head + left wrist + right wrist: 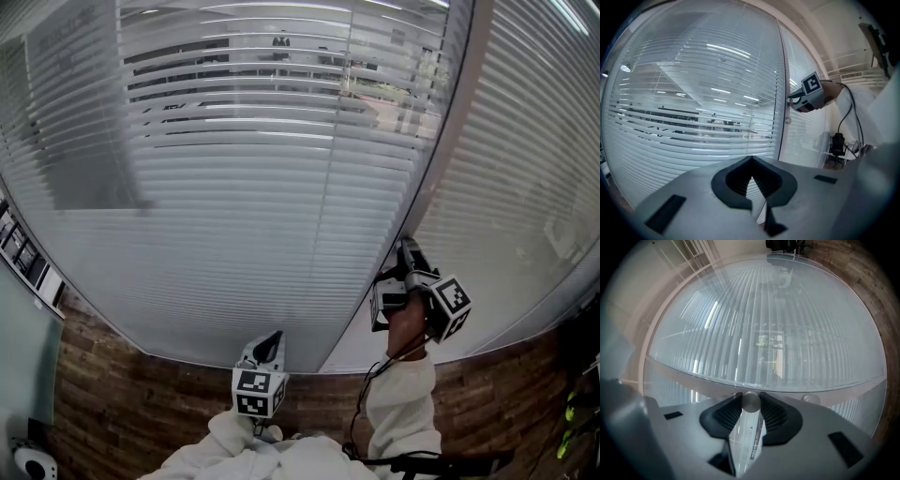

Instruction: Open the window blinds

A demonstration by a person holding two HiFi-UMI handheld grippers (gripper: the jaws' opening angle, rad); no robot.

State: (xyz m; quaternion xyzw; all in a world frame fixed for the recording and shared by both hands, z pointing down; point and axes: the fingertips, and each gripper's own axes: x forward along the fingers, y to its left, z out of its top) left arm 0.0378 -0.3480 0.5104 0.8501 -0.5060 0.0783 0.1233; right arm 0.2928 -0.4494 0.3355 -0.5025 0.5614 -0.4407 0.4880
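The slatted window blinds [244,187] sit behind glass, with their upper slats tilted enough to show the room beyond. Another blind [525,178] hangs to the right of a grey frame post [441,159]. My right gripper [405,246] is at that post, shut on a round metal knob [751,401] that sits between its ribbed pads [729,413]. In the left gripper view the right gripper [793,99] shows with its marker cube against the post. My left gripper [274,336] hangs lower and to the left, away from the glass. Its jaws [752,159] are shut, with nothing between them.
A second small knob [812,399] sits on the post beside the held one, and this knob [787,121] also shows below the right gripper. The wooden floor [122,403] runs along the window's foot. An office chair [837,143] stands to the right. A cable [367,394] hangs from the right gripper.
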